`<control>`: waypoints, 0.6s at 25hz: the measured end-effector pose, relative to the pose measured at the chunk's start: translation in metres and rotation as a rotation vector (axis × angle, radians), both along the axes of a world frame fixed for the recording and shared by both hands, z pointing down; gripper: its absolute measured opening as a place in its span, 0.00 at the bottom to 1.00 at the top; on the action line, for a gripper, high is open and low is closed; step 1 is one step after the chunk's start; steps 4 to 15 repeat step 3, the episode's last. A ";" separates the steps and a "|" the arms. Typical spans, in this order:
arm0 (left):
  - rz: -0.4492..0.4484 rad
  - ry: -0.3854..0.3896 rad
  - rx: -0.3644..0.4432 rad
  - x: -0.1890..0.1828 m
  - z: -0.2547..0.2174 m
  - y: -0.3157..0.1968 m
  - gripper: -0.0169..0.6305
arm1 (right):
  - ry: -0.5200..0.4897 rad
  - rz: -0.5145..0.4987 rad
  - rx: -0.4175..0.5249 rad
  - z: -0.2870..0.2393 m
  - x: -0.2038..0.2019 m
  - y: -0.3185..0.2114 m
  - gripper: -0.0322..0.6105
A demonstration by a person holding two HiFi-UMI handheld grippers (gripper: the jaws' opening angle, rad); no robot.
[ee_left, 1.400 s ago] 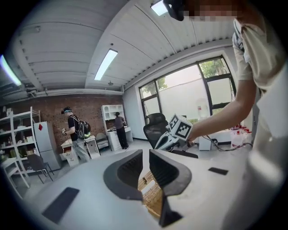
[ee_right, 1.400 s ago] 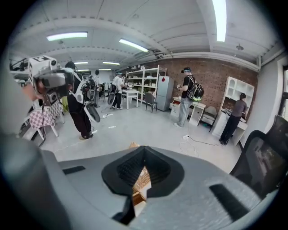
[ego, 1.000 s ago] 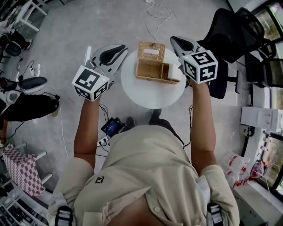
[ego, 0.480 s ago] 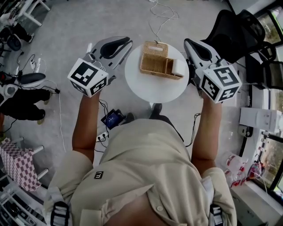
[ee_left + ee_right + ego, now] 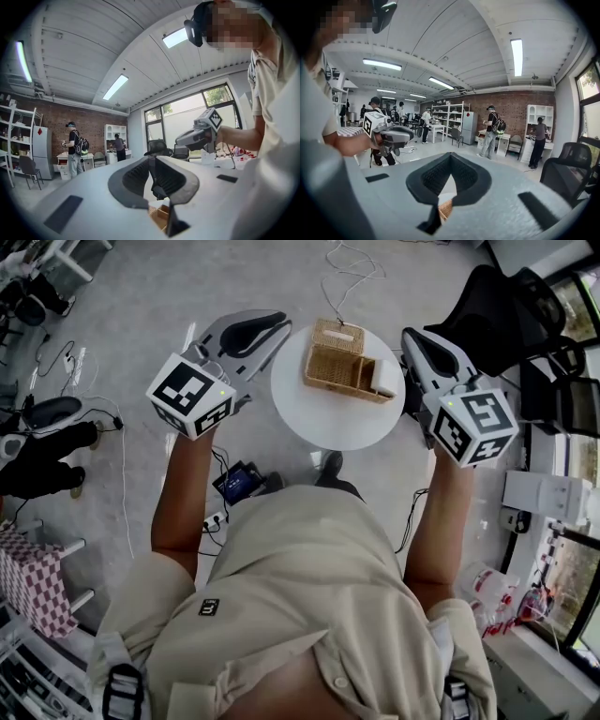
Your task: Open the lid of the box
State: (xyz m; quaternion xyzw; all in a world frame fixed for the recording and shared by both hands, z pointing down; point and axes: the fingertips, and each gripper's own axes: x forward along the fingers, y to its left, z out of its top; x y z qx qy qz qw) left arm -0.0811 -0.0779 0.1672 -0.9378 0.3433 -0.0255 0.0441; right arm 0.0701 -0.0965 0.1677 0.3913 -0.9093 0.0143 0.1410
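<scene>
The left gripper [image 5: 279,324] and right gripper [image 5: 409,336] each carry a cube printed with black-and-white square markers. A small dark patch [image 5: 209,607] on the person's shirt is too small to read. The wicker box [image 5: 328,382] sits on the far half of the round white surface [image 5: 328,427]. Its slotted lid [image 5: 337,336] is at the far side, and I cannot tell whether it is raised or flat. A white item [image 5: 384,378] fills the box's right-hand compartment. The grippers hang beside the surface's left and right edges, apart from the box. Both pairs of fingers [image 5: 136,177] are together and hold nothing. A black office chair [image 5: 506,306] stands behind the right gripper, and a cable [image 5: 342,273] trails over the floor beyond.
</scene>
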 end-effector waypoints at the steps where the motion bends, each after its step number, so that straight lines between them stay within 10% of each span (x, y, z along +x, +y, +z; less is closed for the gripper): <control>1: 0.000 0.001 0.001 -0.001 -0.001 0.002 0.09 | 0.001 0.001 0.000 -0.001 -0.001 0.002 0.04; 15: 0.000 0.002 0.003 -0.004 -0.002 0.006 0.09 | 0.005 0.004 0.002 -0.001 -0.003 0.005 0.04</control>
